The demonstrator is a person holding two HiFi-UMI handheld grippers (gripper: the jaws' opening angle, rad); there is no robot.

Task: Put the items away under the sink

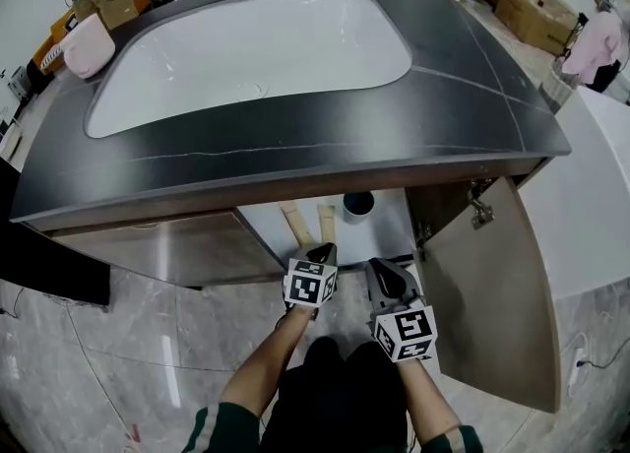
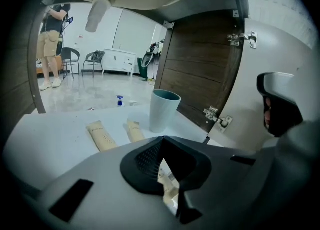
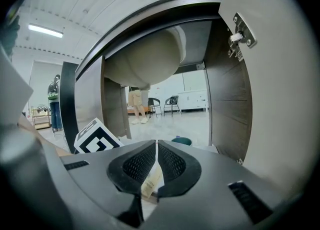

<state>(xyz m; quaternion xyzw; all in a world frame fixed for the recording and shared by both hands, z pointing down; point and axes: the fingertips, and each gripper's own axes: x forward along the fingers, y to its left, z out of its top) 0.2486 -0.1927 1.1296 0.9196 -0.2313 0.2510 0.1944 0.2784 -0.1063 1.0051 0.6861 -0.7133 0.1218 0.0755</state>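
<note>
- Head view: the left gripper [image 1: 323,249] and right gripper [image 1: 379,269] sit at the mouth of the open cabinet [image 1: 389,226].
- Left gripper view: its jaws are clamped on a cream tube [image 2: 167,181]. The cup [image 2: 164,110] stands just ahead, so a careless push could topple it.
- Right gripper view: its jaws pinch a second tube [image 3: 150,181] by a thin edge, and it might slip out.

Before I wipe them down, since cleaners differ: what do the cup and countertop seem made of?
The cup: probably plastic, matte pale blue, thin even rim. The countertop: likely stone or stone-look slab, dark grey with thin pale veins.
</note>
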